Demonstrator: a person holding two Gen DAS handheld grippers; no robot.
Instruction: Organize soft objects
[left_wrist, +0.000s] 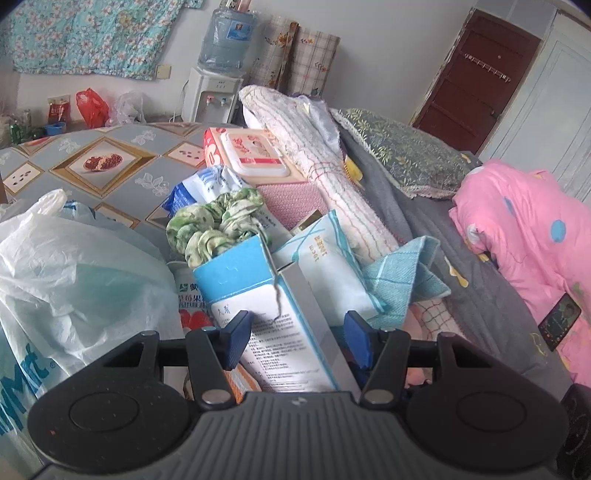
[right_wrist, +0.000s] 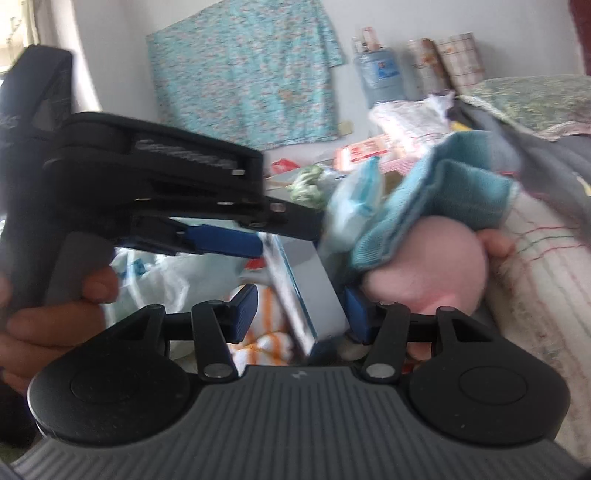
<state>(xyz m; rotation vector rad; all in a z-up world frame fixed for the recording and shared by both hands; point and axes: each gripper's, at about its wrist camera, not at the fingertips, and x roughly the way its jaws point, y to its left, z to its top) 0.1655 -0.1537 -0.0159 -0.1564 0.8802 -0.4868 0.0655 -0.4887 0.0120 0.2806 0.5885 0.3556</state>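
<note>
Two hand-held grippers, left (left_wrist: 297, 341) and right (right_wrist: 301, 314), straddle our blue-white box (left_wrist: 284, 314) (pad contact unclear, can't tell grip).

A carton (left_wrist: 280, 314) stands upright nearest the left wrist camera, with a scrunchie (left_wrist: 214, 221) on its far end. A tissue pack (left_wrist: 328, 266) leans against its right side, and a folded cloth (left_wrist: 402, 273) lies right of that. Behind them a flat box (left_wrist: 255, 155) rests on the pile, a rolled towel (left_wrist: 325, 162) beside it. A plastic bag (left_wrist: 74, 273) sits left. In the blurred right view, a plush ball (right_wrist: 432, 269) seems tucked under the cloth.
</note>
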